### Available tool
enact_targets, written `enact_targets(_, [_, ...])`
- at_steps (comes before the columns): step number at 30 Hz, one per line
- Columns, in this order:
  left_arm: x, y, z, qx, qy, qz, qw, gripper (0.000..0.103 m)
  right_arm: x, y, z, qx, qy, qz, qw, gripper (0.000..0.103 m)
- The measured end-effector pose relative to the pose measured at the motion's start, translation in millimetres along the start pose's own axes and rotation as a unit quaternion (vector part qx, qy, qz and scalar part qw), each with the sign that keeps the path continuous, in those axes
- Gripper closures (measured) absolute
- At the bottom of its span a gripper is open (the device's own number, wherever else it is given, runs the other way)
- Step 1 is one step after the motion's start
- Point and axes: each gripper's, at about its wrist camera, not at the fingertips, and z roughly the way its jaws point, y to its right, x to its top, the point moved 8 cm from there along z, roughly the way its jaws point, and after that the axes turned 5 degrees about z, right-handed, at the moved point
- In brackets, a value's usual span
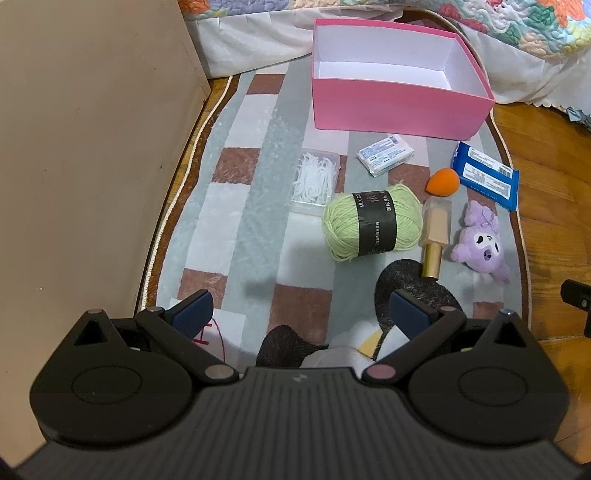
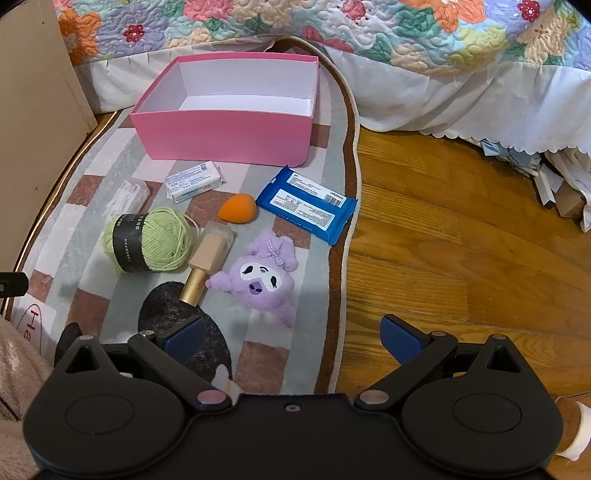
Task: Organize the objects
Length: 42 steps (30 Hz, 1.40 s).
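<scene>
An empty pink box (image 1: 399, 107) (image 2: 225, 134) stands at the far end of a checked rug. In front of it lie a green yarn ball (image 1: 371, 223) (image 2: 149, 240), a clear floss-pick case (image 1: 316, 179) (image 2: 129, 195), a white packet (image 1: 386, 154) (image 2: 194, 181), an orange sponge (image 1: 443, 181) (image 2: 237, 208), a blue wipes pack (image 1: 485, 175) (image 2: 308, 205), a beige bottle with a gold cap (image 1: 436, 236) (image 2: 208, 262) and a purple plush (image 1: 480, 243) (image 2: 260, 278). My left gripper (image 1: 301, 314) is open and empty, short of the yarn. My right gripper (image 2: 293, 338) is open and empty, just short of the plush.
A beige cabinet side (image 1: 92, 147) stands along the rug's left edge. A bed with a floral quilt (image 2: 369, 33) and white skirt runs behind the box. Wooden floor (image 2: 461, 240) lies right of the rug, with clutter under the bed at far right.
</scene>
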Motion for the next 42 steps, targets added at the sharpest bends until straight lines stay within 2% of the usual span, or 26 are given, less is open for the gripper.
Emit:
enact_targets(29, [-3,-8,-13,0.002,0.011,0.010,0.9999,0.000,1,3,-3,-0.003,0.001,0.005,1.000,0.001])
enact_targets(36, [-8,-7,-2,-0.004,-0.005,0.005,1.0000,0.000,1,3,-2,-0.001,0.001,0.003,1.000,0.001])
enact_targets(39, [-7,-10,-7,-0.011,0.004,-0.003,0.9999,0.000,1,-2,-5,0.012,0.000,-0.001,1.000,0.001])
enact_targets(42, [-5,-14,-15,-0.012,0.012,-0.006,0.9998,0.000,4,-6,-10,0.007,0.009,-0.008,1.000,0.001])
